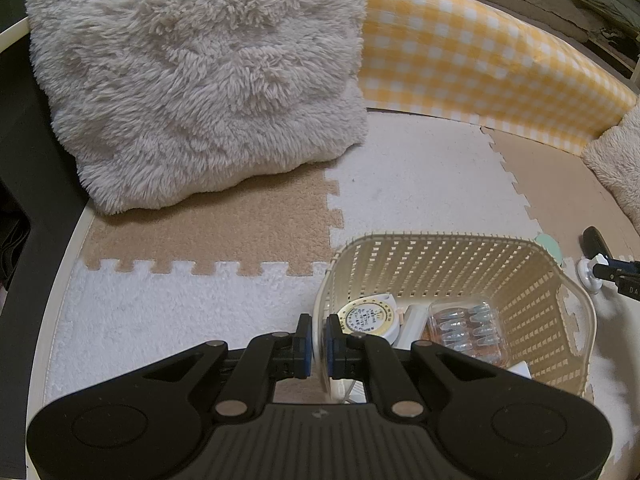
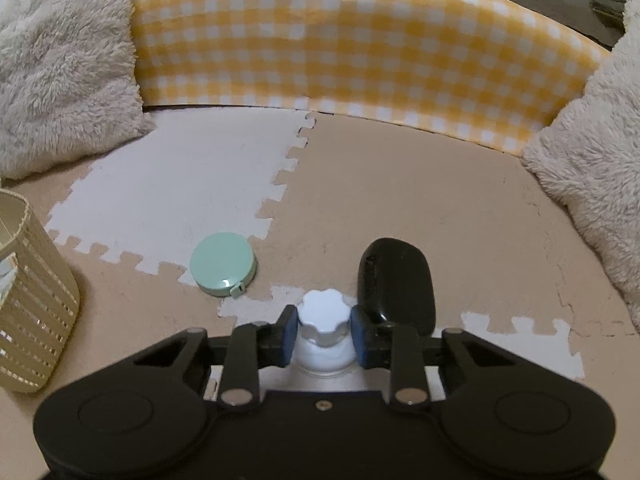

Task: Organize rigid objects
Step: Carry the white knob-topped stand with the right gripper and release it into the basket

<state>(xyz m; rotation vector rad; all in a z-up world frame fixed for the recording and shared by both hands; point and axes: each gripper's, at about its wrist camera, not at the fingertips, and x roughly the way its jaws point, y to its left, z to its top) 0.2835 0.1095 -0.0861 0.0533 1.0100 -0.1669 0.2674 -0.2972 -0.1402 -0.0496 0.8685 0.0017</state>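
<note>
My left gripper is shut on the near rim of a cream slatted basket. Inside the basket lie a round white and yellow tape measure and a clear plastic case. My right gripper is shut on a small white-capped jar that stands on the foam mat. A black computer mouse lies just behind the jar on the right. A mint green round tape measure rests on the mat to the left of the jar. The basket shows at the right wrist view's left edge.
Beige and white interlocking foam tiles cover the floor. A yellow checked panel stands along the back. Fluffy cream cushions sit at the left and at the right. A dark piece of furniture borders the mat on the far left.
</note>
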